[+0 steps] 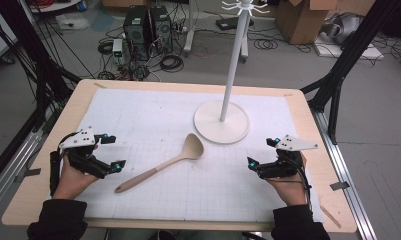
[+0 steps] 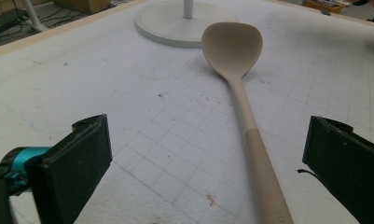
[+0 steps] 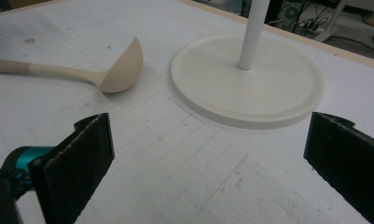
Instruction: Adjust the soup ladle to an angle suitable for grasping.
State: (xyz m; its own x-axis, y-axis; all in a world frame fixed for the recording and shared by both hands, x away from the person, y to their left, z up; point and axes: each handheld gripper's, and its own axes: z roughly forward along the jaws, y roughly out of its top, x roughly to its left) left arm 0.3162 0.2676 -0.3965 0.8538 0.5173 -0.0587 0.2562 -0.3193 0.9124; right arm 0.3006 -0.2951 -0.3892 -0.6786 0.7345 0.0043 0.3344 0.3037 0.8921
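While the spoon (image 1: 164, 165) lies flat on the counter (image 1: 48, 150) between both grippers, left gripper (image 1: 110, 153) and right gripper (image 1: 262, 153) with fingers wide open, a shallow pinch could skid its smooth handle sideways.

Black sleeves (image 1: 58, 224); each hand-held gripper (image 1: 110, 152) black, teal accents, grey three-cornered top plate (image 1: 78, 138), black cable (image 1: 53, 167).

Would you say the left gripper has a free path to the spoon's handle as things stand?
Probably yes: the left gripper is open and faces the spoon, whose handle end lies nearest it, with bare mat between them.
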